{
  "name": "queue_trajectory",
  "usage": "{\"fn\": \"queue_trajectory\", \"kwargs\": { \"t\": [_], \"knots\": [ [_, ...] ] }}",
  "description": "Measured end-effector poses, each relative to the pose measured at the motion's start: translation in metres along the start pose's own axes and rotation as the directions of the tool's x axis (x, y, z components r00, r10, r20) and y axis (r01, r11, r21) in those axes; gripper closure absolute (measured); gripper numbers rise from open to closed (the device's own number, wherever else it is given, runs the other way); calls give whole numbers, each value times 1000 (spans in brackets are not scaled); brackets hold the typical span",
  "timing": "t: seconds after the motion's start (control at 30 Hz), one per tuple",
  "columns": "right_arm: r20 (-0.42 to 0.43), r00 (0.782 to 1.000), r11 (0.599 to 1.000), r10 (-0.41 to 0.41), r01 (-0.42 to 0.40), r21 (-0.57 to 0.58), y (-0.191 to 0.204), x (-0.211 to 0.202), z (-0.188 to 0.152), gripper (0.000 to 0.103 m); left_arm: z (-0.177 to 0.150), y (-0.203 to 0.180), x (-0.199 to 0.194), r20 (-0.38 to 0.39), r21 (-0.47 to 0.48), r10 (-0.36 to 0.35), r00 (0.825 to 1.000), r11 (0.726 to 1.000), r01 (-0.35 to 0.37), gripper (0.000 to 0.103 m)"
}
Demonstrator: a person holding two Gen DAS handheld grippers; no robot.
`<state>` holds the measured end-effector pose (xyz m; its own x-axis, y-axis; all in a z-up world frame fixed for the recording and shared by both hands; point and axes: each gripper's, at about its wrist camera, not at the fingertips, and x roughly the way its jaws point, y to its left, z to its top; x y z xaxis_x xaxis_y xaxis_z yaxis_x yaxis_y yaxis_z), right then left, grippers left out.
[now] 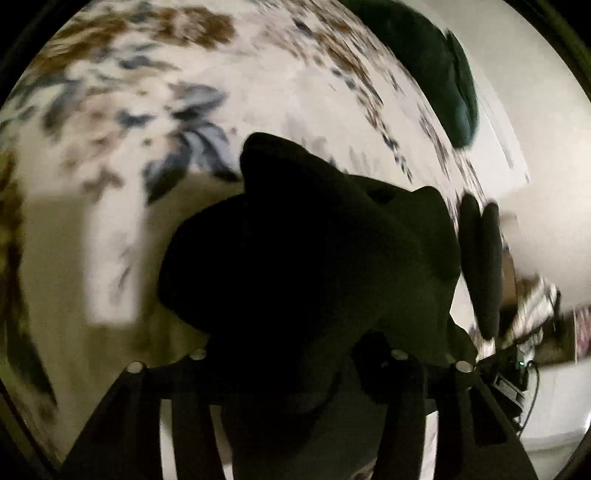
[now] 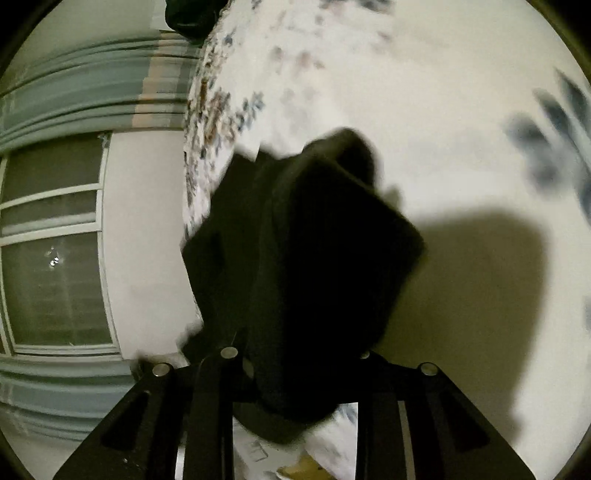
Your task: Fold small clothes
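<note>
Hanging bunched ahead of the left gripper, the small black cloth garment hides its fingertips, so its grip cannot be told. The right gripper is masked likewise. Beyond lies the blurred white floral-print bedsheet, a dark green pillow farther right.

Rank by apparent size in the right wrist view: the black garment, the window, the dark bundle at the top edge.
1. Black garment, though its nearness to the camera inflates it.
2. Window.
3. Dark bundle, cut off by the frame, so its full size is unsure.
</note>
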<state>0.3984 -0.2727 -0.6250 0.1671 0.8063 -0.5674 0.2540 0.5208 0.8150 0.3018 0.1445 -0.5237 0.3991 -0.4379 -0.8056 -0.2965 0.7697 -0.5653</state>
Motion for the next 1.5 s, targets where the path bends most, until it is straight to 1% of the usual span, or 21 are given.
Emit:
{"fn": "queue_trajectory", "kwargs": {
  "t": [0.03, 0.1, 0.17, 0.23, 0.33, 0.43, 0.47, 0.5, 0.53, 0.57, 0.63, 0.7, 0.77, 0.9, 1.03, 1.1, 1.23, 1.27, 1.3, 1.4, 1.5],
  "knots": [
    [3, 1000, 1000, 18, -18, 24, -6, 2, -5, 71, 0, 7, 2, -28, 4, -31, 999, 1000, 31, 43],
    [13, 999, 995, 48, -49, 82, -21, 10, -7, 59, 1, 20, 3, -47, -14, -136, 990, 991, 136, 35],
    [24, 995, 992, 95, -96, 87, -26, 16, -4, 41, 0, 30, 3, -40, -50, -209, 977, 977, 207, 29],
    [22, 988, 985, 151, -152, 86, -27, 25, -2, 30, 3, 41, 8, -8, -108, -282, 959, 954, 280, 25],
    [23, 985, 983, 172, -173, 56, -15, 38, 3, 15, -1, 42, 13, 23, -127, -312, 950, 941, 312, 23],
    [27, 992, 991, 125, -126, 54, 0, 57, 12, 14, -5, 35, 12, 44, -93, -285, 958, 953, 288, 23],
    [42, 993, 992, 108, -111, 61, 0, 58, 13, 17, -5, 29, 11, 51, -69, -253, 966, 964, 256, 30],
    [79, 993, 993, 85, -91, 69, 3, 61, 15, 25, -6, 25, 9, 59, -50, -222, 973, 973, 225, 43],
    [91, 994, 995, 55, -63, 83, 3, 63, 15, 60, -7, 22, 7, 67, -29, -200, 977, 979, 203, 49],
    [95, 994, 993, 50, -60, 104, 3, 65, 16, 72, -7, 18, 4, 73, 1, -182, 981, 983, 182, 56],
    [129, 991, 991, 35, -51, 127, 8, 62, 11, 78, -2, 14, 2, 68, 31, -160, 985, 987, 158, 61],
    [153, 988, 995, 5, -20, 95, 25, 56, 5, 80, 3, 3, -4, 58, 65, -145, 988, 988, 141, 65],
    [168, 986, 996, 4, -18, 82, 38, 49, -1, 81, 7, -4, -13, 53, 89, -153, 987, 985, 148, 66],
    [225, 974, 999, 2, -13, 49, 71, 23, -10, 82, 19, -32, -32, 29, 155, -198, 980, 969, 191, 67],
    [294, 955, 999, 35, -44, 23, 98, -17, -7, 82, 42, -89, -46, 5, 261, -234, 972, 939, 225, 67],
    [334, 941, 998, 57, -64, 10, 109, -40, 0, 82, 57, -131, -47, -12, 318, -258, 966, 915, 248, 67],
    [432, 898, 996, 88, -83, -31, 128, -109, 27, 82, 77, -218, -35, -43, 400, -302, 952, 868, 293, 67],
    [453, 886, 996, 94, -86, -39, 132, -124, 36, 83, 84, -251, -27, -56, 423, -318, 946, 851, 311, 67],
    [487, 867, 995, 104, -92, -48, 135, -146, 51, 83, 87, -268, -23, -63, 432, -326, 943, 843, 320, 67],
    [552, 825, 993, 121, -103, -63, 138, -194, 88, 83, 105, -340, 7, -92, 461, -367, 926, 808, 366, 67],
    [620, 772, 990, 140, -108, -89, 135, -246, 137, 83, 128, -409, 49, -129, 472, -400, 908, 780, 411, 67]
  ]
}}
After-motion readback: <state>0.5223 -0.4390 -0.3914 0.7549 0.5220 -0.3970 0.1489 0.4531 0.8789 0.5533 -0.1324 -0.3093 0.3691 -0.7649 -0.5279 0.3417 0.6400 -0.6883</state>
